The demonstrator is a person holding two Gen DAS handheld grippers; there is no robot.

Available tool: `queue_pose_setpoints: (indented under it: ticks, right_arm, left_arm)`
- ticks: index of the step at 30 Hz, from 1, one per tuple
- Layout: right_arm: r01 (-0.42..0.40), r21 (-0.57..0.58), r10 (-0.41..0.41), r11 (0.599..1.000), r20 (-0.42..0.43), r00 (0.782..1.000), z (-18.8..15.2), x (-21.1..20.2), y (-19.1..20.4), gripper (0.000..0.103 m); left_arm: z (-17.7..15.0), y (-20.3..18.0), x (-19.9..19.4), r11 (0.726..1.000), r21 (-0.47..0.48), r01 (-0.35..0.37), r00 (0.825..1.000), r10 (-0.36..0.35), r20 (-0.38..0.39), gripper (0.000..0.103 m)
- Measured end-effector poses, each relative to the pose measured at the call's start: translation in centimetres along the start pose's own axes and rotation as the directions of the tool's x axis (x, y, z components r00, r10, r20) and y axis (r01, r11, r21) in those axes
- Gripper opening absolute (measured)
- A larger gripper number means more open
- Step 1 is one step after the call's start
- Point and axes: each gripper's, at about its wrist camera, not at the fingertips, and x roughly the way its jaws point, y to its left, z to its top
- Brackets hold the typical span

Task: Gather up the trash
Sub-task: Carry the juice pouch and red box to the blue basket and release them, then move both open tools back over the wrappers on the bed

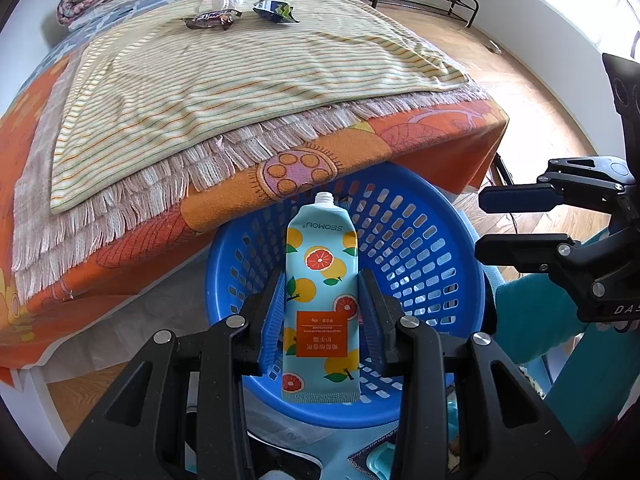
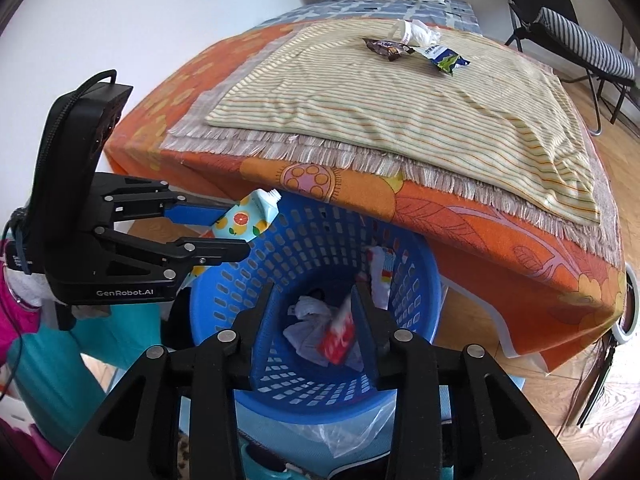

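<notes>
The biggest thing in view is the table point(image 2: 480, 240), covered by an orange floral cloth with a fringed, striped blanket point(image 2: 400, 96) laid on top. Tucked just under the table edge sits a blue perforated basket point(image 2: 312, 240), where crumpled white paper point(image 2: 310, 312) and a red wrapper point(image 2: 338, 340) can be seen at the bottom.

The left gripper point(image 1: 322, 304) is clamped on a light-blue tube point(image 1: 320, 280) printed with oranges and grapefruit slices, held right above the basket, open neck pointing away. "SEOMOU" can be read upside down near the neck, and there's an orange label with Chinese text that's too small to make out. "GenRobot.AI" is printed on the gripper body in the right wrist view.

The right gripper point(image 2: 316, 332) is held over the basket with its jaws spread apart, nothing between them.

Far back on the blanket, 3 bits of trash are left: a brown candy wrapper point(image 2: 386, 49), a blue-green snack packet point(image 2: 444, 58) and a white crumpled piece point(image 2: 416, 33).
</notes>
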Motion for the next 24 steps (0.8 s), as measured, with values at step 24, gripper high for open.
queue_pose_setpoints:
  ticks: [24]
  right_arm:
    - [0.043,0.034,-0.044,0.999,0.020,0.999,1.5,-0.1,-1.5,0.063]
  left_arm:
    - [1.8,0.7,0.3,1.000,-0.012,0.018,1.000,-0.018,-0.006,0.053]
